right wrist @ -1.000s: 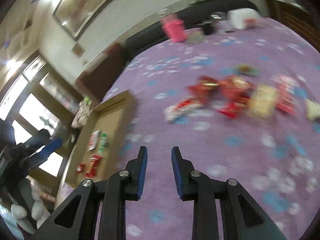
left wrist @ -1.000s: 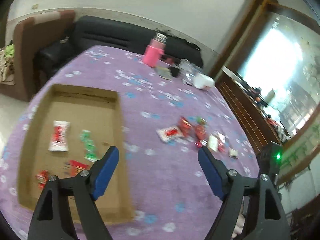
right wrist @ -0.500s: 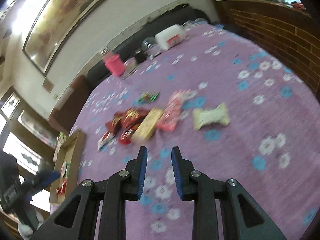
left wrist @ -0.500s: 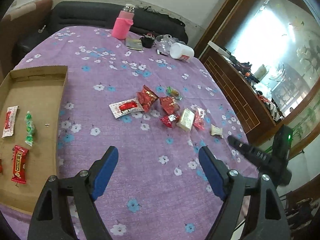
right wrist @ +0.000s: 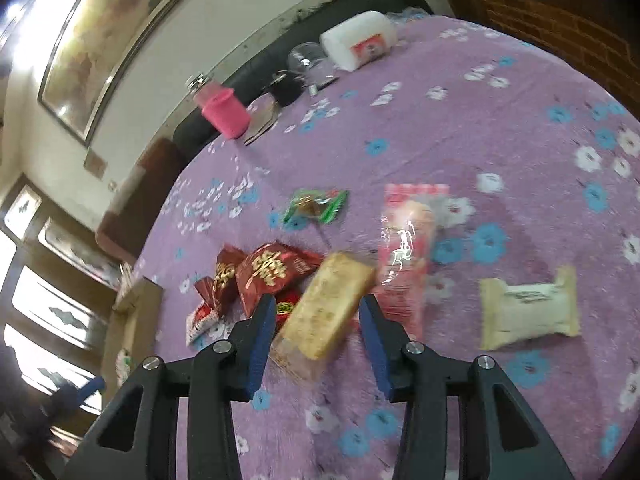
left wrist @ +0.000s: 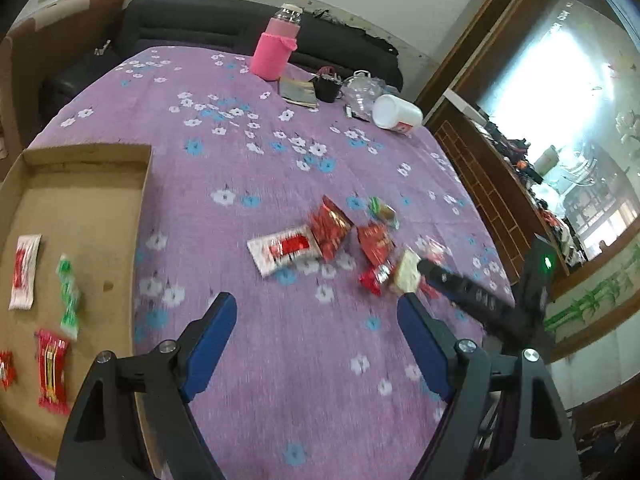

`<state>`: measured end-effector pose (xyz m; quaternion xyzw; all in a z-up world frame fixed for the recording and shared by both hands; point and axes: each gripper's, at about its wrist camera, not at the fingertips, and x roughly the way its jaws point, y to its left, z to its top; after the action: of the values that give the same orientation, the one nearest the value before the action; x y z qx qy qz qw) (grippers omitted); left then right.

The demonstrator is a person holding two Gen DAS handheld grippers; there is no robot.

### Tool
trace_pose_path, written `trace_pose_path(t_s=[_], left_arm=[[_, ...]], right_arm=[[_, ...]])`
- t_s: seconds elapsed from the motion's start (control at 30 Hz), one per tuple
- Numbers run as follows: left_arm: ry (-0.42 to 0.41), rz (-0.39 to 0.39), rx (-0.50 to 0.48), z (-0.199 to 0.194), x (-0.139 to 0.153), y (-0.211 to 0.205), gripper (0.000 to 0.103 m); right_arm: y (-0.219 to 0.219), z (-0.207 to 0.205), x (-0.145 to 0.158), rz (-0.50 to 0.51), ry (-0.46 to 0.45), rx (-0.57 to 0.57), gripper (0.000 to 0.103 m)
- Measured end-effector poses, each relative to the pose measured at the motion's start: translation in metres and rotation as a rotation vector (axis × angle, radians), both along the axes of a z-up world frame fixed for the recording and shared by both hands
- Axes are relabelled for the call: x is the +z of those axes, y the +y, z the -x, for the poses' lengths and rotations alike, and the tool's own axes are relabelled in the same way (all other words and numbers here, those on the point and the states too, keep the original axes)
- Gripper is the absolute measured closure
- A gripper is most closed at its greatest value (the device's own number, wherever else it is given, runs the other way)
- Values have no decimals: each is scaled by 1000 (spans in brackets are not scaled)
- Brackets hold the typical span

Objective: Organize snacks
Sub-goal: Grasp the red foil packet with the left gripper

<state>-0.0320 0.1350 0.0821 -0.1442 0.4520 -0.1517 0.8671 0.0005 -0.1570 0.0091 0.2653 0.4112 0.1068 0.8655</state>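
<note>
My right gripper (right wrist: 318, 330) had just opened its jaws, which now straddled the tan biscuit bar (right wrist: 326, 312) without pressing it, ready for pickup. At nine o'clock, my left gripper (left wrist: 316, 330) hung wide open, empty. Farther left, the cardboard tray (left wrist: 86, 200) held sorted snacks.

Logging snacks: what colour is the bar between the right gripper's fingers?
Golden-tan bar; right wrist view.

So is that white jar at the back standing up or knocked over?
Knocked over. The white jar lies on its side on the purple tablecloth, round end facing the left camera, red label sideways in the right view.
</note>
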Motion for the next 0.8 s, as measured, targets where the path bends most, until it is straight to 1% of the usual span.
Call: trace_pose_path(t_s=[0.07,0.13,0.17,0.23,0.33,0.43,0.5,0.53,0.6,0.63,0.67,0.7,0.73,0.77,0.8], left_arm=[[20,-25,-9,-21,-4,-9,21],[60,-46,-19,-45,-12,-20,21],[84,-45,-39,-60,-18,-26,21],[110,-50,-65,-85,-29,-39,21],[121,-111,-89,-116,-46,-58,22],[133,-125,-125,-133,-62,-71,22],[127,-131,-153,-138,-66,-79,22],[115,-151,-162,-138,-67,-84,22],[90,-225,-195,-139,-69,-98,22],[79,-273,-205,-138,-71,-106,33],[79,-312,-212,-137,-73,-110,59],[85,-333,-222,-137,-76,-113,63],[92,-329,-222,-135,-77,-113,64],[90,-326,-214,-134,-75,-111,68],[86,-319,-208,-132,-71,-108,69]], right_arm=[[8,1,-1,28,-32,15,57],[14,1,-4,61,-48,17,57],[15,1,-6,74,-51,11,57],[11,3,-8,62,-50,-2,57],[2,8,-4,44,-76,-21,57],[-6,11,-2,26,-86,-50,57],[-11,10,-1,7,-85,-62,57],[-13,10,-2,-2,-83,-67,57],[-16,10,-2,-18,-77,-76,57],[-17,10,-2,-25,-76,-77,57],[-18,10,-2,-29,-77,-81,57],[-19,10,-1,-30,-77,-83,57],[-19,11,-1,-32,-77,-84,57],[-19,11,-2,-33,-76,-86,57],[-20,10,-2,-29,-74,-87,57]])
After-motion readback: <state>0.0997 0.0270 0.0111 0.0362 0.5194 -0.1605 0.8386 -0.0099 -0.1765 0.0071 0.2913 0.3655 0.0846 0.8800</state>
